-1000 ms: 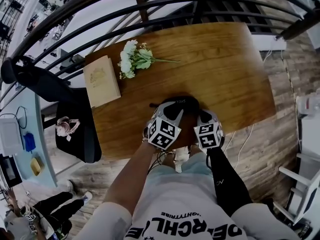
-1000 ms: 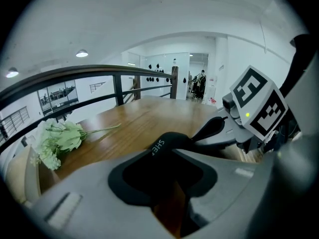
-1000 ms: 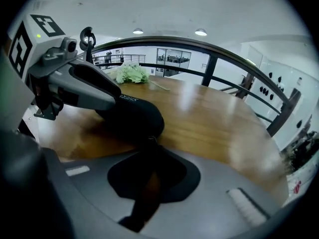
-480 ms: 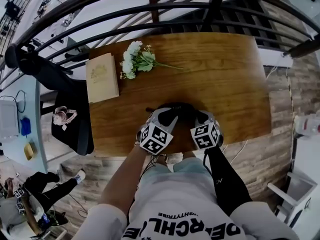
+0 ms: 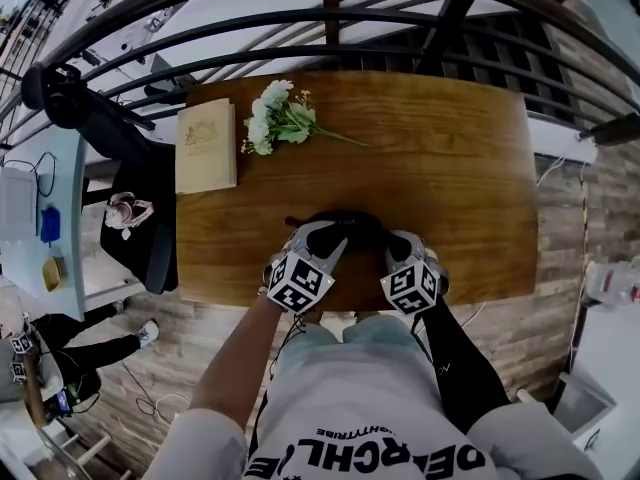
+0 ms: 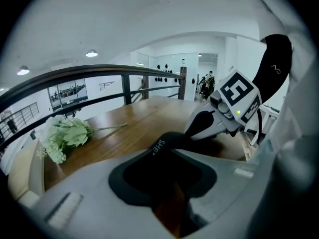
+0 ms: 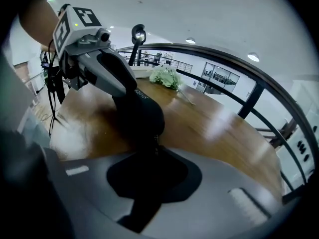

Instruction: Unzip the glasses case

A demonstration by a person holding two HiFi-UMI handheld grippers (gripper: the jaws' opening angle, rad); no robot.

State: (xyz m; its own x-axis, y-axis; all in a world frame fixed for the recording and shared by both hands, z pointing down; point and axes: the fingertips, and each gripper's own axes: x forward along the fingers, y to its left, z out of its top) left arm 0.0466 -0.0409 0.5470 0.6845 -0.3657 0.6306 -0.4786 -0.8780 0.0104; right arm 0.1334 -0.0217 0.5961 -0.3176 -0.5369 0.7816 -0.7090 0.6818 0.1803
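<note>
The black glasses case [image 5: 350, 220] lies near the front edge of the wooden table [image 5: 450, 158]. My left gripper [image 5: 322, 236] grips its left end. In the left gripper view the case [image 6: 162, 144], with white print on it, runs in between the pads of the left gripper [image 6: 167, 183], whose jaws have just closed a little further onto it. My right gripper [image 5: 396, 245] is at the case's right end. In the right gripper view the case [image 7: 142, 111] stands just ahead and its small zipper pull [image 7: 155, 146] leads into the nearly closed right gripper [image 7: 152, 179].
A bunch of white and green flowers [image 5: 278, 118] and a pale book [image 5: 206, 146] lie at the table's far left. A dark curved railing [image 5: 330, 18] runs behind the table. A black chair [image 5: 150, 208] stands to the left of the table.
Both grippers stay at the case. The right gripper's marker cube has rolled a little. The head view has shifted, so the table sits more central.
</note>
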